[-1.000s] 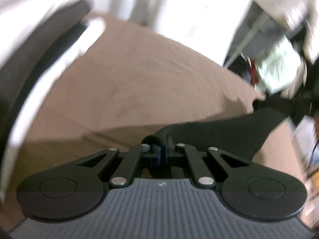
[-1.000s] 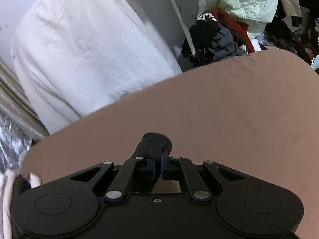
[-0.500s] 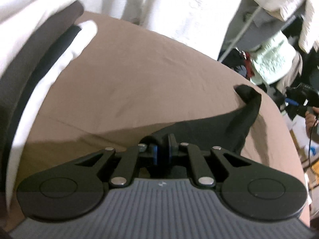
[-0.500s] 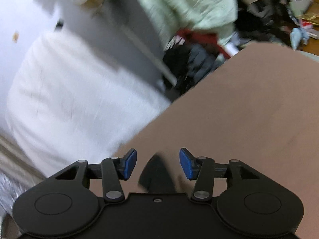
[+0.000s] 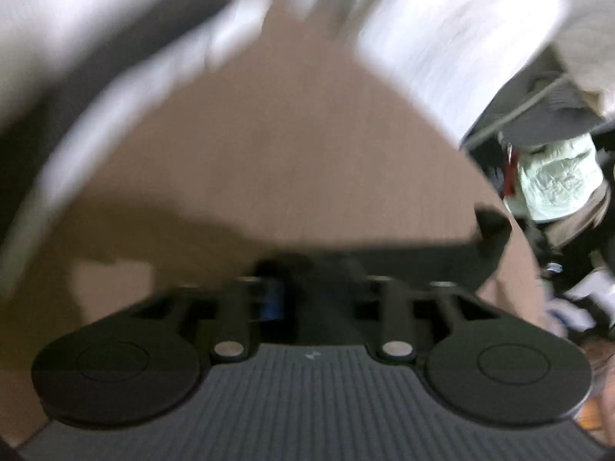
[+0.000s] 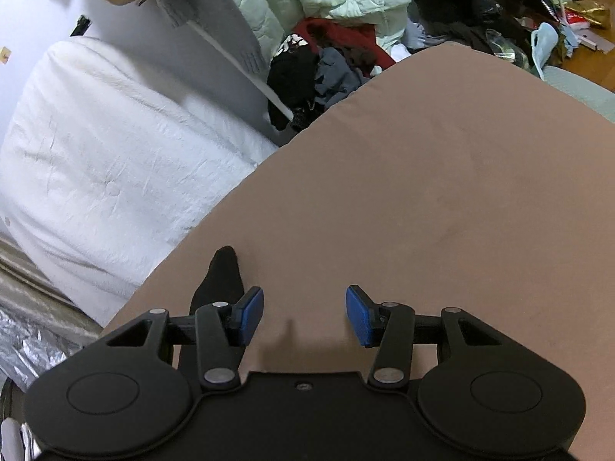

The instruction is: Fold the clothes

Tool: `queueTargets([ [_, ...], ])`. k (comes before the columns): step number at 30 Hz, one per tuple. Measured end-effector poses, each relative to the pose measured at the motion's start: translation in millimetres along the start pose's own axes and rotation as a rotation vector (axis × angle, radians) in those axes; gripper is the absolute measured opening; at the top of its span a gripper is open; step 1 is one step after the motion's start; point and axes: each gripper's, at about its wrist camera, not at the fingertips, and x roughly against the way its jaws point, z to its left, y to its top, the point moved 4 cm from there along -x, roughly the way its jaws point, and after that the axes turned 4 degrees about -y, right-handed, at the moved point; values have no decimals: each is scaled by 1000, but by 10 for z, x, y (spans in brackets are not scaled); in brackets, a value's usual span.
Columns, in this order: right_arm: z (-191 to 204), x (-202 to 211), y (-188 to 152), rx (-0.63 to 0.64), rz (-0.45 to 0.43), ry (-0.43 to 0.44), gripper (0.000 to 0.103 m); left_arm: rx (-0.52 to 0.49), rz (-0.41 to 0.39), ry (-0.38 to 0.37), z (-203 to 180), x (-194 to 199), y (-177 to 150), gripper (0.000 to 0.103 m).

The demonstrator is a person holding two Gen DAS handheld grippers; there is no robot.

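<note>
The brown bed (image 6: pixel 442 192) carried the black garment (image 5: pixel 423 257), laid flat across its near edge, one end beside the right gripper (image 6: pixel 304 317). That gripper's jaws stood wide apart, empty. The left gripper (image 5: pixel 315 299) had jaws opening, cloth blurred between them. Judgement: release cleanly, lift clear without dragging cloth, then smooth the garment before the next fold

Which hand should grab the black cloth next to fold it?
Probably the left tool: the black cloth lies between its opening pads. The right tool is open over bare brown sheet.
</note>
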Motion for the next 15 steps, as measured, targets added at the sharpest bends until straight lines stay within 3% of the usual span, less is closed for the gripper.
queueTargets([
  [2,18,23,-51,39,4,-2,53,24,65,19,52,-73,72,36],
  [8,-64,-16,-230,88,47,-10,53,-399,35,40,-624,382,-57,38],
  [10,-115,-21,-266,68,52,-12,53,-489,13,47,-788,554,-140,40],
  [11,-135,-15,-276,53,55,-8,53,-512,10,44,-837,632,-178,43],
  [13,-163,3,-298,30,61,6,53,-507,36,71,-810,748,-220,72],
  [15,-171,29,-329,30,77,21,53,-524,62,156,-703,809,-245,79],
])
